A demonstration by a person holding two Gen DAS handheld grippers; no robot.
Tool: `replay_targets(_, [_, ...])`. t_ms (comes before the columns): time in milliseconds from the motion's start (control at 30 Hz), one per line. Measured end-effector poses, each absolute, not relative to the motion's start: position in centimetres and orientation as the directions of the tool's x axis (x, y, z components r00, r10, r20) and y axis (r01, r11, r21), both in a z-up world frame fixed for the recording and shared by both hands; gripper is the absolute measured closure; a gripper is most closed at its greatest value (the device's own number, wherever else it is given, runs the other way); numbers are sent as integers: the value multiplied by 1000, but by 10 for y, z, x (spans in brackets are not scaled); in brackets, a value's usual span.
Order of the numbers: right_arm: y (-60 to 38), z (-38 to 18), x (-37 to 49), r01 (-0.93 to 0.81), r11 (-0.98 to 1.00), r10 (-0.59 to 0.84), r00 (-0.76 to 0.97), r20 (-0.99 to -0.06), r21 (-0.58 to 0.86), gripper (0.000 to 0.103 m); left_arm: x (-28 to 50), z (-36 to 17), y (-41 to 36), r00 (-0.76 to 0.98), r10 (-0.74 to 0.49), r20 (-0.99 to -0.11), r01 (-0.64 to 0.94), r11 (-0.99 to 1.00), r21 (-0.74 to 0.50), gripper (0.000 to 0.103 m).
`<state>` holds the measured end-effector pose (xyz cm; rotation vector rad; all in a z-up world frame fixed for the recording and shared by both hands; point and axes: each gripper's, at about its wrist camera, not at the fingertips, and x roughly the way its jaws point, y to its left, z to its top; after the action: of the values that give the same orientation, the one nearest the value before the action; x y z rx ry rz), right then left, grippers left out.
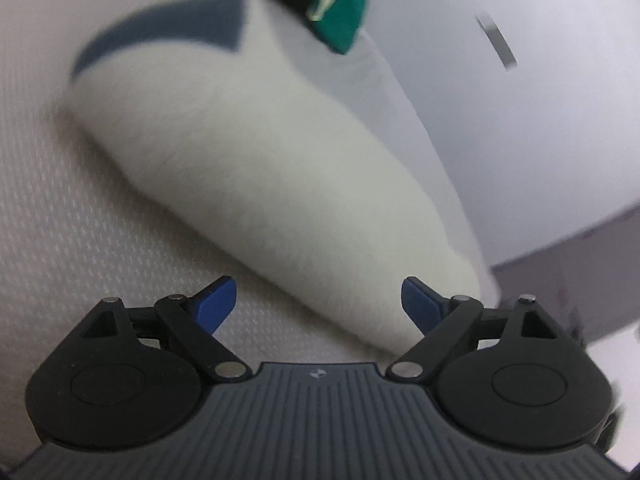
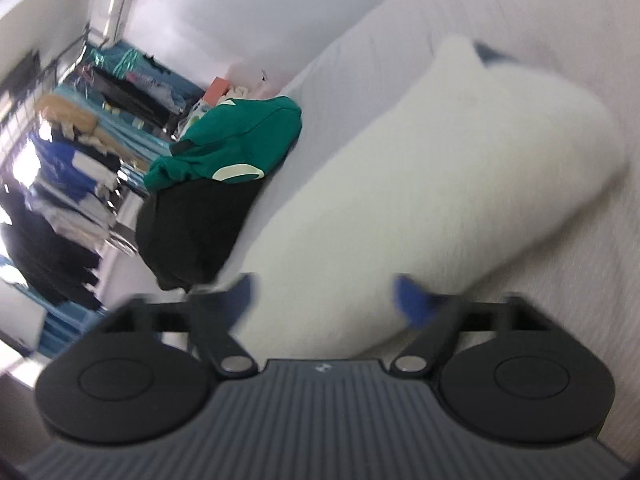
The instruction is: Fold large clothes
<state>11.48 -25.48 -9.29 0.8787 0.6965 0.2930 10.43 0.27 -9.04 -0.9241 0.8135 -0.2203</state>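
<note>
Fleece (image 1: pixel 256 168), white and folded into a long bundle, lies on the pale bed (image 1: pixel 80 240), and serves here as the landmark. A blue-grey patch (image 1: pixel 172 24) marks the fleece's far end in the left wrist view; the same patch shows as a small dark corner at the far end in the right wrist view. Left gripper (image 1: pixel 319 304) sits at the near end of the fleece, jaws spread wide, with the blue fingertips (image 1: pixel 216 304) clear of the cloth on either side; nothing is pinched. Right gripper (image 2: pixel 326 300) likewise sits at the near end of the fleece (image 2: pixel 400 184), jaws spread wide; its blue fingertips (image 2: pixel 412 300) are blurred and flank the bundle's end, and no grip on it is seen. Green garment (image 2: pixel 240 136) rests on a black garment (image 2: pixel 192 232) beside the fleece, to its left in the right wrist view, both on the bed (image 2: pixel 560 280). In the left wrist view a corner of the green garment (image 1: pixel 340 4) appears beyond the far end of the fleece. Behind the garments stands a cluttered rack (image 2: pixel 80 120), too blurred to detail.
</note>
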Motion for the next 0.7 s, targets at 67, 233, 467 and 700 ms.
replay_targets(67, [-255,-103,116,83,583,520,726,-450,808,9,112,-99,9,698,-487,-525,-202,570,-796,11])
replay_targets(233, [-266,-139,129,229,437,556,692,-461,870,9,128,-127,23,710,-487,-508,-303,439,-845,10])
replay_targets(467, [-288,-154,150,299,355,422,794,-437,886,10,143,-134,32,782,-441,-440,-301,351,-887,12])
replay_targets(700, [-287,-150,154,295,397,360,822,-443,869,44,157,-118,24,771,-378,-512,-308,482,-820,36])
